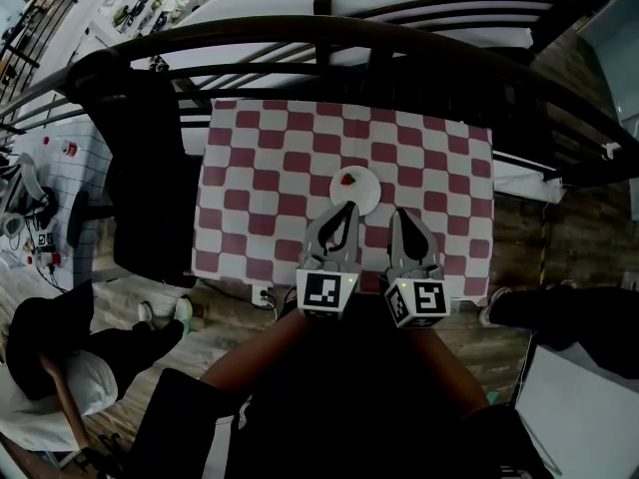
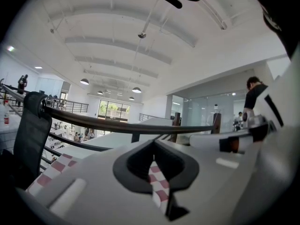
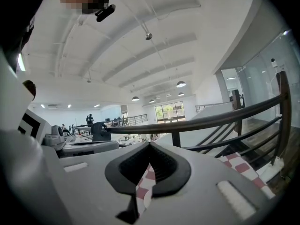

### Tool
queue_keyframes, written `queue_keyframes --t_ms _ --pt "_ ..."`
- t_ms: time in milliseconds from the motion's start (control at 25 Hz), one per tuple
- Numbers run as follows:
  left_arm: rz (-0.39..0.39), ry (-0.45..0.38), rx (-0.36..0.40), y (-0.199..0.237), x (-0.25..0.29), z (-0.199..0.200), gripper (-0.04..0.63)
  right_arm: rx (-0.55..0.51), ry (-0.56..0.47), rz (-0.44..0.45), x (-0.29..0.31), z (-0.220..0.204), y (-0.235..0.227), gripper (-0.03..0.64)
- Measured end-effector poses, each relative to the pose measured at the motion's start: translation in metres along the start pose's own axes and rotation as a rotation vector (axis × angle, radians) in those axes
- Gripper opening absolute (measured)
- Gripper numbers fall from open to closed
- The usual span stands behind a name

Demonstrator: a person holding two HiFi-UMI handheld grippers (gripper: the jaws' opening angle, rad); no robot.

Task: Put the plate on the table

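Observation:
A small white plate [image 1: 354, 186] with a red bit on it rests on the table's red-and-white checked cloth [image 1: 270, 183], near the middle of the front half. My left gripper [image 1: 348, 206] is shut and empty, its tips just at the plate's near rim. My right gripper [image 1: 397, 212] is also shut and empty, a little to the right of the plate. In the left gripper view the left gripper [image 2: 153, 142] has its tips together, with only checked cloth showing through the gap behind them. The right gripper view shows the right gripper [image 3: 150, 144] standing the same way. The plate is hidden in both gripper views.
A dark curved railing [image 1: 329, 30] runs across beyond the table's far edge. A black chair with a dark jacket [image 1: 140, 158] stands against the table's left side. A person's shoe [image 1: 504, 307] is on the wooden floor at the right; another person crouches at lower left [image 1: 60, 352].

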State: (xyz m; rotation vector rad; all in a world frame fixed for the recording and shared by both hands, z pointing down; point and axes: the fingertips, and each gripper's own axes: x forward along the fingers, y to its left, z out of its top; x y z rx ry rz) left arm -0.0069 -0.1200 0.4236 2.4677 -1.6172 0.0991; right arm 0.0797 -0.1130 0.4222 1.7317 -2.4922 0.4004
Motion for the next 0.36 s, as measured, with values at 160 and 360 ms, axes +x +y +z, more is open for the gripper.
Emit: queue_keyframes --t_ms 160,360 --pt "-0.001 -0.005 0.0 -0.004 -0.004 0.001 0.011 0.0 -0.006 0.003 -0.005 0.002 0.002 -0.003" --pt "0.013 0.01 0.017 0.0 -0.019 -0.001 0.011 0.018 -0.003 0.017 -0.01 -0.003 0.015 -0.003"
